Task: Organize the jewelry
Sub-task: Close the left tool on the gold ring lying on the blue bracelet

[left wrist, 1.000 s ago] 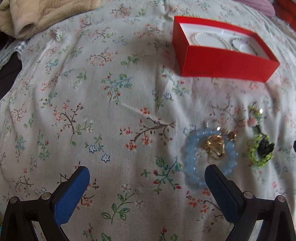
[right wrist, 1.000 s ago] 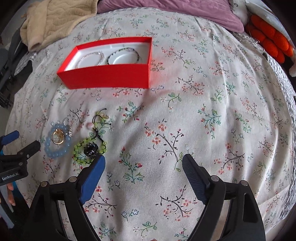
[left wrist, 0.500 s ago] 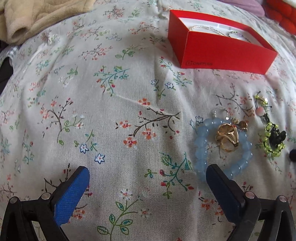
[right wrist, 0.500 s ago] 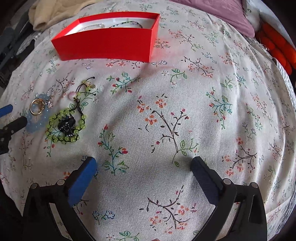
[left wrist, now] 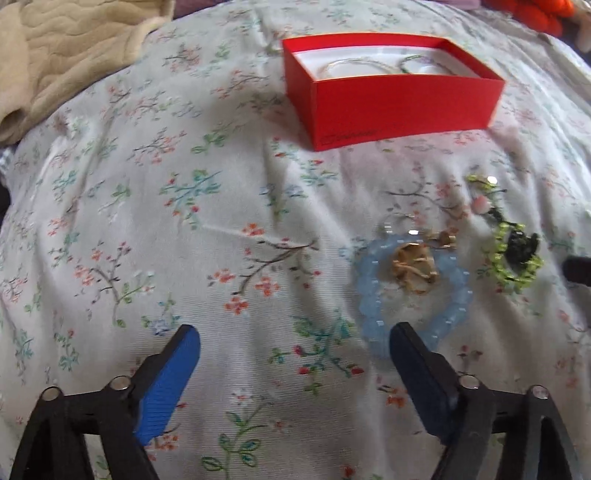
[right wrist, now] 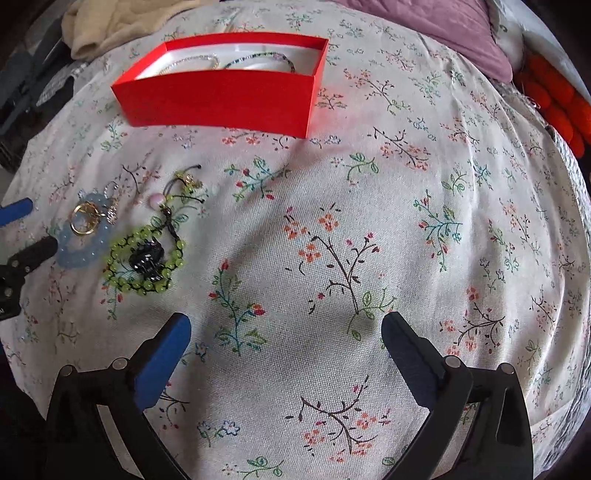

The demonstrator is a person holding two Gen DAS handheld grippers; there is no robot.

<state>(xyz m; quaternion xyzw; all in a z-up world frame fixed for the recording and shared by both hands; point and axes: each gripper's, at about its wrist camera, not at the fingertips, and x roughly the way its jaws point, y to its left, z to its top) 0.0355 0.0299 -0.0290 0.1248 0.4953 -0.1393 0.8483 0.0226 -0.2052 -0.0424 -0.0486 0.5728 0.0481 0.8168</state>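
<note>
A red box (left wrist: 402,107) (right wrist: 221,101) lies on the floral bedspread with two thin bracelets (right wrist: 258,59) inside. In front of it lie a pale blue bead bracelet (left wrist: 454,310) (right wrist: 79,258) with gold rings (left wrist: 413,266) (right wrist: 83,219) in its middle, and a green bead bracelet (left wrist: 517,266) (right wrist: 144,258) around a black clip (right wrist: 146,256). My left gripper (left wrist: 293,347) hovers just left of the blue bracelet, jaws closing, nothing between them; its right finger overlaps the bracelet's near edge. My right gripper (right wrist: 286,332) stands open over bare cloth, right of the green bracelet.
A beige quilted blanket (left wrist: 62,55) (right wrist: 110,26) is bunched at the far left. A purple pillow (right wrist: 443,26) and an orange knitted thing (right wrist: 554,107) lie at the far right. The bedspread (right wrist: 406,221) falls away at the right edge.
The left gripper's jaws have narrowed and its view has rolled, bringing the blue bracelet closer to its right finger. The right gripper opened wider and moved closer to the cloth.
</note>
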